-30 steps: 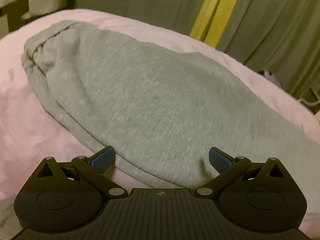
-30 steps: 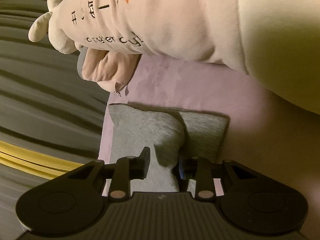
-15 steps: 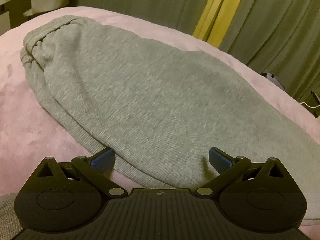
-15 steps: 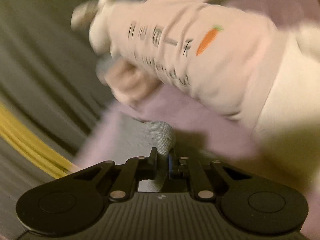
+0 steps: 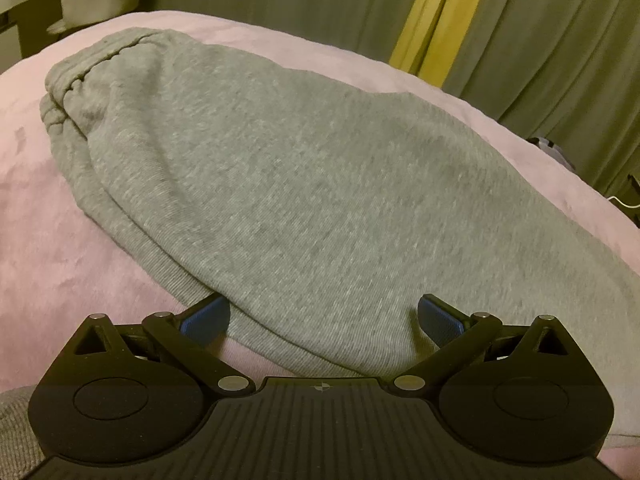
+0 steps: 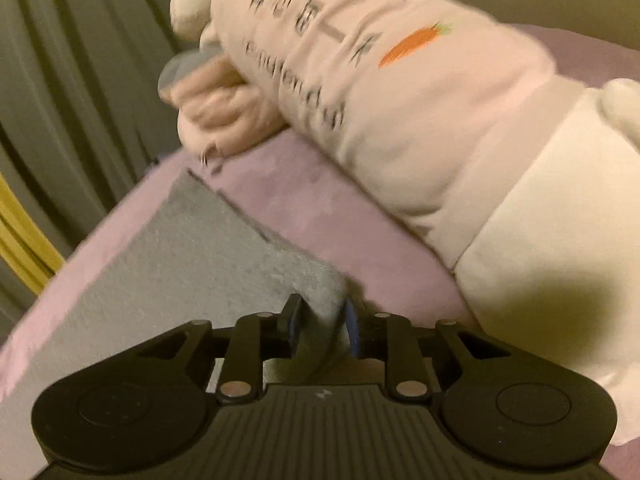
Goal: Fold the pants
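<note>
Since half a second ago the right gripper [image 6: 322, 320] has tilted and swung, so the bedspread edge now runs diagonally through its view, and the pinched fabric sits lower between the pads; the left view has hardly changed, only drawing slightly nearer the cloth.

On the right, the fingers are closed nearly together on a ribbed cuff or hem of the grey sweatpants [image 6: 168, 276]; the blue pad [image 6: 351, 330] shows on one side, while the grip point itself is partly hidden by the linkage. Motion blur softens everything here, so whether it is cuff or waistband I can only guess — probably a leg cuff. From the pinch, grey fabric spreads left across the pink bedspread [image 6: 320, 208]. Beyond lies a plush toy [image 6: 360, 80] in pale pink with a carrot print and blurred lettering; its lower body is cut off at the frame edge.

The left gripper [image 5: 322, 320] stands wide open, holding nothing. Its left pad [image 5: 206, 318] is tucked at the folded edge of the sweatpants [image 5: 300, 192], partly hidden under the fabric. The garment lies doubled on the bedspread [image 5: 52, 248], elastic waistband far left. Olive curtains [image 5: 560, 40] with a yellow stripe hang behind.
</note>
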Available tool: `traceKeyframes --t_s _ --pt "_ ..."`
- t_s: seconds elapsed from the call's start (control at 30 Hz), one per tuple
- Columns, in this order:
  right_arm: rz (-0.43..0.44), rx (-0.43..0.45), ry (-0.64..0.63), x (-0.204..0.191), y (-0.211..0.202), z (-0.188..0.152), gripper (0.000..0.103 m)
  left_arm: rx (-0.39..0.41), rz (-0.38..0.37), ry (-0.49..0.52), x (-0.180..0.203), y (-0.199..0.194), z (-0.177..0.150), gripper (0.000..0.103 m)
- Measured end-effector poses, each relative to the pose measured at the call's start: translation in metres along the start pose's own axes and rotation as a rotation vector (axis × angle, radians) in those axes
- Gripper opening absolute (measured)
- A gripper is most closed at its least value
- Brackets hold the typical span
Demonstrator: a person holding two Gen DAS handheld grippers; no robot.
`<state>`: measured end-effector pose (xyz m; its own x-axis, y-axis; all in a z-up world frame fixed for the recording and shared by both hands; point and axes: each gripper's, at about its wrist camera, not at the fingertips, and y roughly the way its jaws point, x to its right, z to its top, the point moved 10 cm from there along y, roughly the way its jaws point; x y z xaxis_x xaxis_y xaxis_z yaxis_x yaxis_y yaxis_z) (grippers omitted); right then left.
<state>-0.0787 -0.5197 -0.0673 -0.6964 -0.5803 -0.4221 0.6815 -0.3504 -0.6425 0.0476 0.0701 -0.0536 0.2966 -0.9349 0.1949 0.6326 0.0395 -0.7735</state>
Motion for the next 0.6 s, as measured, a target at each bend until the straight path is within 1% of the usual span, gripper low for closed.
traceKeyframes --t_s 0.1,0.13,0.2,0.27,0.3,0.37,0.4,0.47,0.5,0.57,0.6 --pt "0.111 -0.006 0.120 0.002 -0.002 0.007 0.022 -0.004 0.010 0.012 0.001 0.002 -0.001 0.103" --pt "0.136 0.016 0.155 0.005 -0.007 0.011 0.022 -0.005 0.017 0.022 0.002 0.003 -0.001 0.103" --pt "0.163 0.085 0.195 0.011 -0.021 0.020 0.022 -0.005 0.023 0.035 0.003 0.003 -0.002 0.103" --pt "0.154 0.103 0.219 0.016 -0.023 0.025 0.022 -0.005 0.025 0.037 0.003 0.004 -0.001 0.103" --pt "0.137 0.087 0.219 0.018 -0.022 0.024 0.022 -0.005 0.024 0.035 0.002 0.004 -0.001 0.103" --pt "0.090 0.019 0.210 0.024 -0.016 0.017 0.023 -0.006 0.026 0.036 0.003 0.004 -0.001 0.103" --pt "0.087 -0.015 0.218 0.025 -0.014 0.011 0.023 -0.006 0.027 0.038 0.003 0.004 -0.002 0.103" --pt "0.132 -0.078 0.271 0.024 -0.009 -0.002 0.023 -0.006 0.032 0.046 0.003 0.004 -0.002 0.103" --pt "0.144 -0.104 0.296 0.022 -0.006 -0.009 0.026 -0.007 0.034 0.049 0.004 0.004 -0.002 0.103" --pt "0.111 -0.134 0.321 0.027 0.002 -0.017 0.040 -0.008 0.037 0.056 0.004 0.004 -0.003 0.103" --pt "0.091 -0.140 0.333 0.030 0.005 -0.021 0.059 -0.008 0.037 0.057 0.004 0.004 -0.003 0.103"
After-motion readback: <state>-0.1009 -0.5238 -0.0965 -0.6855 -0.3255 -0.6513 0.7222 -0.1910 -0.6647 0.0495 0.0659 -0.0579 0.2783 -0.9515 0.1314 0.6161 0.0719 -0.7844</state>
